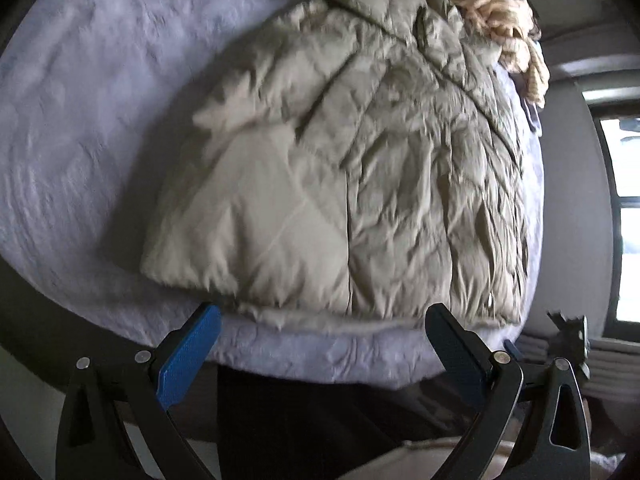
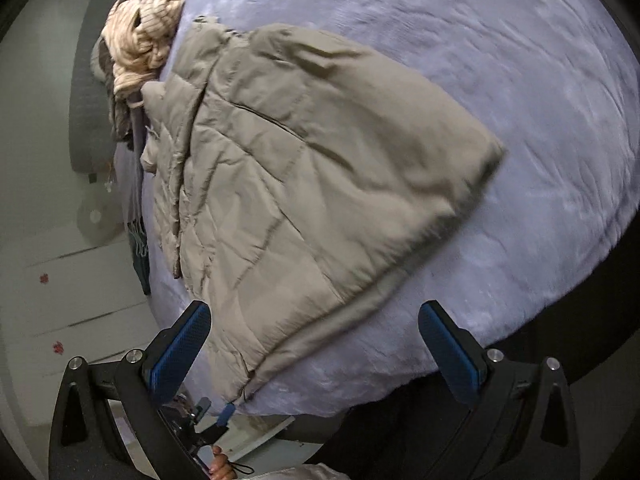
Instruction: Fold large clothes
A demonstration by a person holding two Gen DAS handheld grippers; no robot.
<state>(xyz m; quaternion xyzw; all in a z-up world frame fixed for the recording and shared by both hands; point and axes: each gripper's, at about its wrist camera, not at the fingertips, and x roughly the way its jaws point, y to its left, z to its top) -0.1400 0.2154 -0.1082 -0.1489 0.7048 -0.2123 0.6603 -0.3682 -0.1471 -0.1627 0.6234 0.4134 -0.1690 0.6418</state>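
Observation:
A khaki quilted puffer jacket [image 1: 352, 168] lies folded on a pale lavender fuzzy bed cover [image 1: 80, 100]. Its hem reaches the near edge of the bed. My left gripper [image 1: 324, 332] hangs open just off that near edge, below the hem, with nothing between its blue pads. In the right wrist view the same jacket [image 2: 304, 168] spreads diagonally over the cover [image 2: 500, 60]. My right gripper [image 2: 316, 328] stands open over the jacket's lower corner, holding nothing. The other gripper [image 2: 204, 420] and a hand [image 2: 218, 466] show low in the right wrist view.
A heap of cream chunky-knit and dark clothes [image 1: 504, 24] sits at the far end of the bed, also seen as a heap [image 2: 140, 40] beside the jacket's collar. A bright window [image 1: 624, 208] is at the right. White drawers [image 2: 72, 292] stand beside the bed.

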